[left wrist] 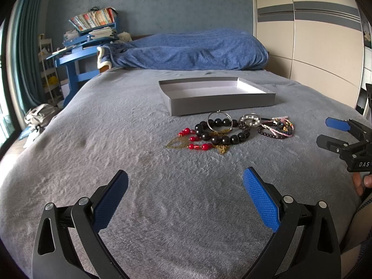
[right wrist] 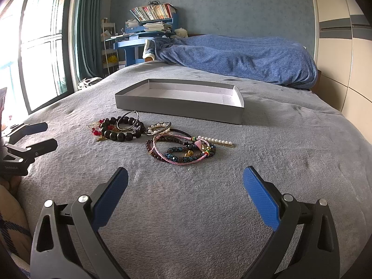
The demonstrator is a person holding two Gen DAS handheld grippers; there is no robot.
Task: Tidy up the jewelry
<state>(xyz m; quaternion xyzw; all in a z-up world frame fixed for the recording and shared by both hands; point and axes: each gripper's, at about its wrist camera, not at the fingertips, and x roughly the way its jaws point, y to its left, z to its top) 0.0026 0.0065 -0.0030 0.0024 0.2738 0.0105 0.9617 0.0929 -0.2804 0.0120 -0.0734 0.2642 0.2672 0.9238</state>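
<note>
A pile of jewelry lies on the grey blanket in front of a shallow grey box (left wrist: 220, 101) (right wrist: 181, 107) with a bare white inside. A black bead bracelet (left wrist: 220, 137) (right wrist: 121, 134) sits with a silver hoop (left wrist: 219, 121) (right wrist: 127, 120), red beads (left wrist: 197, 146) and a gold chain (left wrist: 220, 149). Beside them lie a pearl ring bracelet (left wrist: 250, 119) (right wrist: 158, 127), several woven cord bracelets (left wrist: 276, 127) (right wrist: 183, 151) and a pearl clip (right wrist: 216, 141). My left gripper (left wrist: 186, 179) (right wrist: 44, 134) hovers open short of the pile. My right gripper (right wrist: 186, 179) (left wrist: 325, 131) is open too, holding nothing.
A rumpled blue duvet (left wrist: 197, 51) (right wrist: 244, 58) lies across the far end of the bed. A blue desk with books (left wrist: 88, 37) (right wrist: 151, 28) stands beyond, near a curtain and window (right wrist: 41, 46). A wardrobe (left wrist: 313, 34) lines the right side.
</note>
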